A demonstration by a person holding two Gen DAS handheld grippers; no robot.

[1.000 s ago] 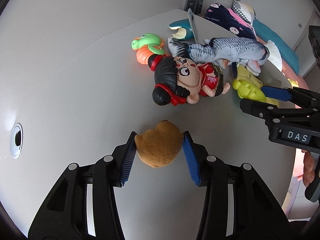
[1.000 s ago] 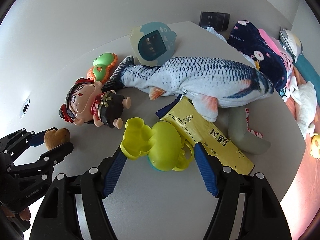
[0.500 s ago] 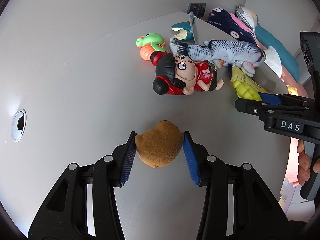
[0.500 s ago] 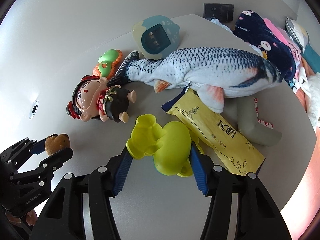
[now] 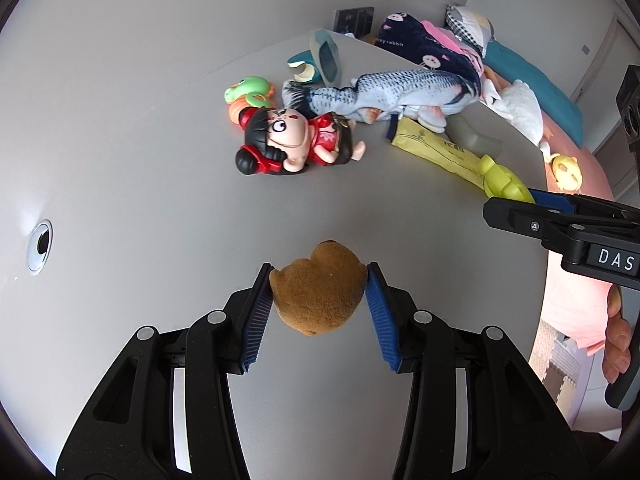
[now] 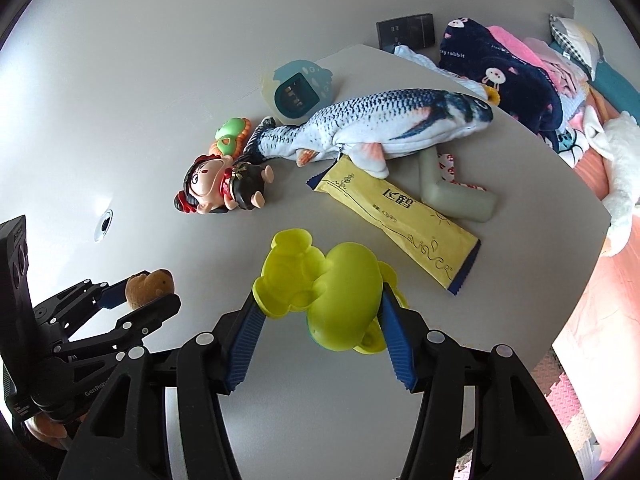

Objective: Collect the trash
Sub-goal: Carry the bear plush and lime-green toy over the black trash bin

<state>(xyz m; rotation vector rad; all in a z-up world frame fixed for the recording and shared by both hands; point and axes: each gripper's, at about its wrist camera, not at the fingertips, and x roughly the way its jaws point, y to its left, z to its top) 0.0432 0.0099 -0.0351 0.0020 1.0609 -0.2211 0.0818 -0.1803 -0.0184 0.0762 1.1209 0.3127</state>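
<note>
My left gripper [image 5: 319, 294] is shut on a small brown plush toy [image 5: 318, 288], held just above the grey table [image 5: 120, 140]. From the right wrist view the same left gripper [image 6: 138, 292] shows at the lower left with the brown plush toy [image 6: 146, 284] in its jaws. My right gripper [image 6: 320, 312] is shut on a yellow-green plastic toy [image 6: 320, 284], lifted off the table. In the left wrist view the right gripper [image 5: 532, 204] enters from the right edge, and the yellow-green plastic toy [image 5: 502, 180] sticks out of it. A yellow snack wrapper [image 6: 396, 216] lies flat beyond it.
On the table lie a big-headed doll [image 5: 296, 142], a plush fish [image 6: 380, 124], a green and orange toy [image 6: 230, 134], a teal gadget [image 6: 298, 90] and a grey L-shaped piece [image 6: 452, 196]. Bedding and clothes [image 6: 520, 72] pile up past the table's right edge. A cable hole [image 5: 39, 246] sits at the left.
Both grippers have risen and pulled back from the toy pile with their loads. The right gripper closed onto the yellow-green toy and lifted it away from the wrapper.
</note>
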